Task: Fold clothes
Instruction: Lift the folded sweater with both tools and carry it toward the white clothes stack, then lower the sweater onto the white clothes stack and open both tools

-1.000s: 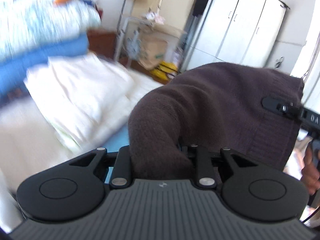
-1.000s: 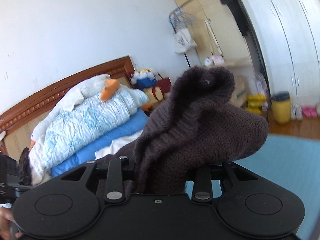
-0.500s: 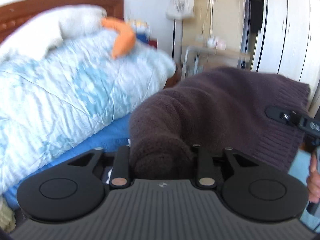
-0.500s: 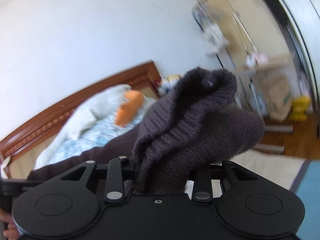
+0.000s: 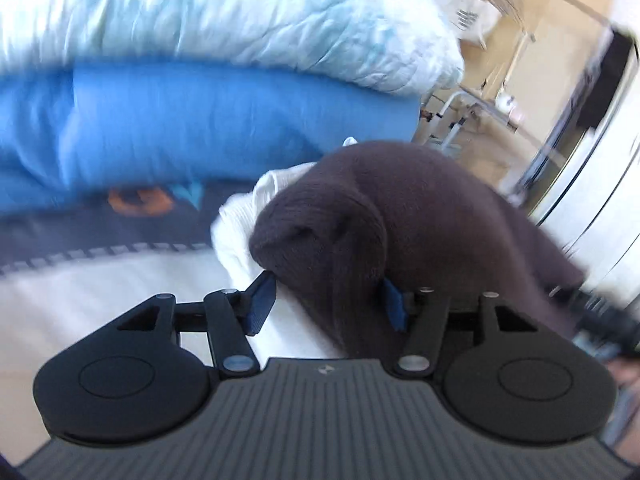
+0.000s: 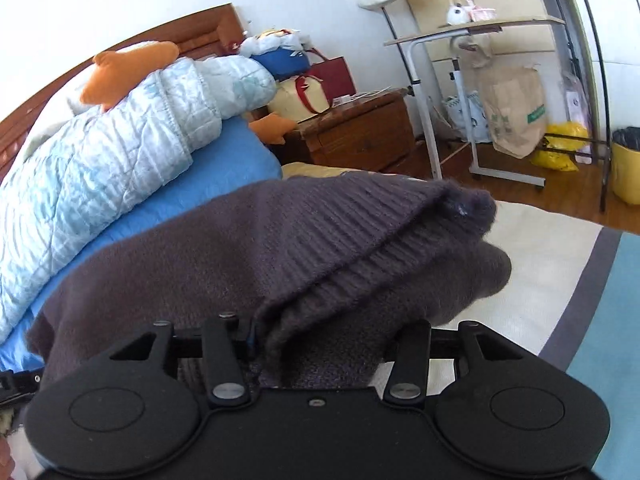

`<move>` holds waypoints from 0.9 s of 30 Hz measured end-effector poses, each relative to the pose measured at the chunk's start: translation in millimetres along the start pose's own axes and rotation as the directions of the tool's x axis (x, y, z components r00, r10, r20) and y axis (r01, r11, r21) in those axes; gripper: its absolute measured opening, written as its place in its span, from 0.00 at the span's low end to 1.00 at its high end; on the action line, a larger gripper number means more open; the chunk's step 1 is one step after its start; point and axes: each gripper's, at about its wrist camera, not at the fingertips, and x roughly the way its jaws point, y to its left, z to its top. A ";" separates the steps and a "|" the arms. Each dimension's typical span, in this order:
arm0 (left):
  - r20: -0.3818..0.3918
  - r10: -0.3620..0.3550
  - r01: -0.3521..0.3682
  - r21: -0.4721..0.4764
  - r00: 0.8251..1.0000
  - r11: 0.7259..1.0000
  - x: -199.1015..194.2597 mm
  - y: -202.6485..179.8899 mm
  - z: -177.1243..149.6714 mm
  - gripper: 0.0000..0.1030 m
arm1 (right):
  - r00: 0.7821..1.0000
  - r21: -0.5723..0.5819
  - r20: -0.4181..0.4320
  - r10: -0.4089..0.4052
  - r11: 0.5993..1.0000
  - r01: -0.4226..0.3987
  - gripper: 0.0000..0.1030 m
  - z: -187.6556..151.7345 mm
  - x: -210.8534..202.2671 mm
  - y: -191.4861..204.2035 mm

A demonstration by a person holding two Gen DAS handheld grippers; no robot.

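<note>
Left gripper [image 5: 328,300] is standing wide, blue pads [image 5: 260,300] apart, one pad just touching the edge of the dark sweater [image 5: 360,220], which is sagging loose between the fingers rather than pinched. Sweater is draping over a white folded cloth [image 5: 240,232] on the bed. This view is blurring heavily; blue blanket [image 5: 200,128] and pale quilt [image 5: 240,12] are filling the top, and the right gripper's tip is showing smeared at the far right edge.

Right view is sharp. Right gripper [image 6: 324,340] is pinching a bunched fold of the sweater [image 6: 280,248], ribbed hem [image 6: 380,216] spilling forward over the fingers, jaws narrowed on the cloth. Only here: wooden headboard [image 6: 180,32], orange plush toy [image 6: 128,68] lying on the quilt [image 6: 100,160], nightstand [image 6: 360,132] beside the bed, rolling side table [image 6: 480,28], paper bag [image 6: 516,116], yellow bin [image 6: 626,168], cream and teal rug [image 6: 540,280] on the wood floor. White cloth is not showing in this view.
</note>
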 end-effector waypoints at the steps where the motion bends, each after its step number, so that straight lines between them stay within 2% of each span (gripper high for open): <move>1: 0.022 -0.022 0.022 -0.009 1.000 1.000 -1.9 0.9 3.4 0.29 | 1.000 0.020 0.005 0.001 1.000 -0.002 0.54 3.2 4.1 1.2; 2: 0.058 -0.045 0.045 0.014 0.997 0.999 -3.6 -1.5 6.9 0.11 | 1.000 0.033 0.015 0.002 0.999 -0.003 0.45 8.2 11.0 8.0; 3: 0.100 -0.013 0.009 0.047 0.995 0.999 -8.9 -10.5 8.6 0.10 | 1.000 -0.002 0.030 -0.008 1.000 0.008 0.41 12.6 14.9 19.5; 4: 0.145 0.019 -0.031 0.080 0.989 0.996 -14.7 -20.0 10.6 0.09 | 0.998 -0.134 0.054 -0.036 0.990 0.043 0.39 15.9 13.0 40.6; 5: 0.213 0.058 -0.085 0.120 0.975 0.989 -23.2 -33.9 14.3 0.09 | 0.996 -0.256 0.080 -0.049 0.964 0.068 0.38 19.8 9.9 62.3; 6: 0.279 0.089 -0.136 0.152 0.956 0.979 -31.9 -47.2 18.3 0.08 | 0.995 -0.323 0.093 -0.017 0.945 0.046 0.38 26.9 3.0 81.1; 7: 0.327 0.093 -0.148 0.147 0.941 0.978 -41.1 -55.2 24.2 0.08 | 0.994 -0.310 0.094 0.054 0.950 -0.022 0.38 37.6 -6.5 91.3; 9: 0.337 0.110 -0.151 0.100 0.935 0.983 -46.1 -52.7 31.6 0.07 | 0.980 -0.230 0.107 0.169 0.963 -0.141 0.38 53.5 -19.4 95.8; 10: 0.341 0.118 -0.153 0.076 0.932 0.985 -48.6 -51.5 35.3 0.07 | 0.978 -0.180 0.107 0.180 0.971 -0.159 0.42 54.8 -17.9 89.1; 11: 0.340 0.128 -0.156 0.057 0.932 0.986 -49.2 -50.2 38.3 0.07 | 0.981 -0.141 0.095 0.168 0.978 -0.153 0.42 54.1 -13.7 82.0; 13: 0.249 0.179 -0.204 0.081 0.952 0.976 -22.8 -42.1 29.9 0.08 | 0.999 -0.135 0.001 0.047 0.990 -0.046 0.43 39.2 9.5 66.0; 15: 0.144 0.210 -0.221 0.069 0.967 0.973 10.5 -23.9 19.3 0.09 | 0.994 -0.099 -0.111 -0.022 0.995 0.011 0.52 19.4 30.8 42.3; 17: 0.107 0.185 -0.191 0.057 0.977 0.980 11.2 -20.2 8.5 0.09 | 0.996 0.073 -0.090 0.013 0.997 -0.007 0.65 10.2 25.0 18.5; 20: 0.118 0.236 -0.250 0.121 0.965 0.961 1.8 -33.1 13.1 0.11 | 0.998 0.323 -0.040 0.044 0.946 -0.029 0.80 3.4 11.7 -8.4; 22: 0.127 0.256 -0.273 0.146 0.958 0.951 -8.0 -40.3 19.4 0.13 | 1.000 0.285 -0.022 0.004 0.959 0.002 0.80 5.5 5.6 -5.3; 24: 0.140 0.228 -0.247 0.143 0.964 0.958 -21.8 -44.9 24.3 0.13 | 0.999 0.199 -0.009 -0.046 0.979 0.047 0.80 10.8 0.5 -0.3; 27: 0.196 0.155 -0.186 0.148 0.968 0.971 -55.6 -60.0 29.1 0.13 | 0.988 0.153 0.045 -0.147 0.978 0.139 0.81 25.9 -3.9 -2.7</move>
